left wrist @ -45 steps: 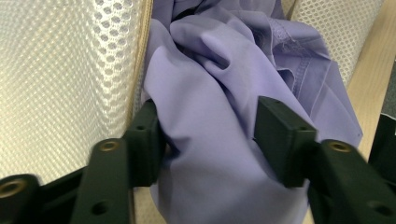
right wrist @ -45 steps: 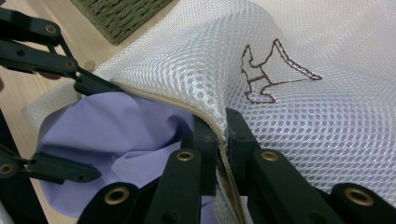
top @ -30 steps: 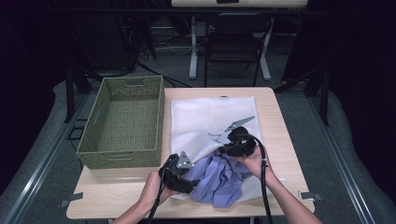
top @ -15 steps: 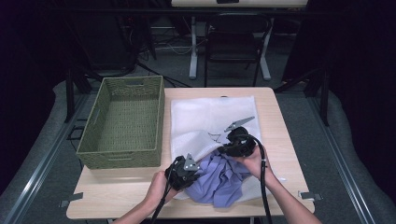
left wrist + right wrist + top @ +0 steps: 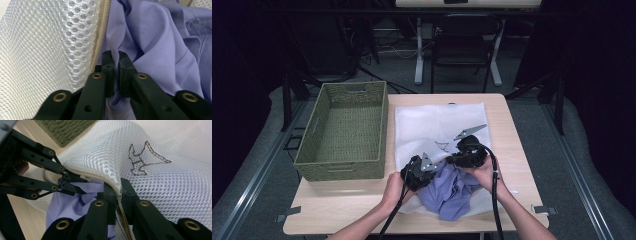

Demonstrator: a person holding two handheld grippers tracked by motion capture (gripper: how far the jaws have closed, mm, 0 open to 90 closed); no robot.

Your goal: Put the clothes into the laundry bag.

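On the wooden table (image 5: 512, 135), a green basket (image 5: 343, 131) sits left of the white mesh bag (image 5: 437, 125). Left gripper (image 5: 418, 172) pinches the purple garment (image 5: 452, 192) at the bag's near edge — right gripper (image 5: 464, 155) clamps its rim. Dark room, chair (image 5: 464, 35) behind.

One purple garment (image 5: 452, 192), one mesh bag (image 5: 437, 125) (white), one wicker basket (image 5: 343, 170), two tongs (image 5: 424, 172) (image 5: 462, 155)

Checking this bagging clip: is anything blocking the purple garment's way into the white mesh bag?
Nothing visible blocks it. The right gripper pinches the mesh bag rim and lifts the opening; the left gripper, shut on a fold of the purple garment, sits right at that zippered edge.
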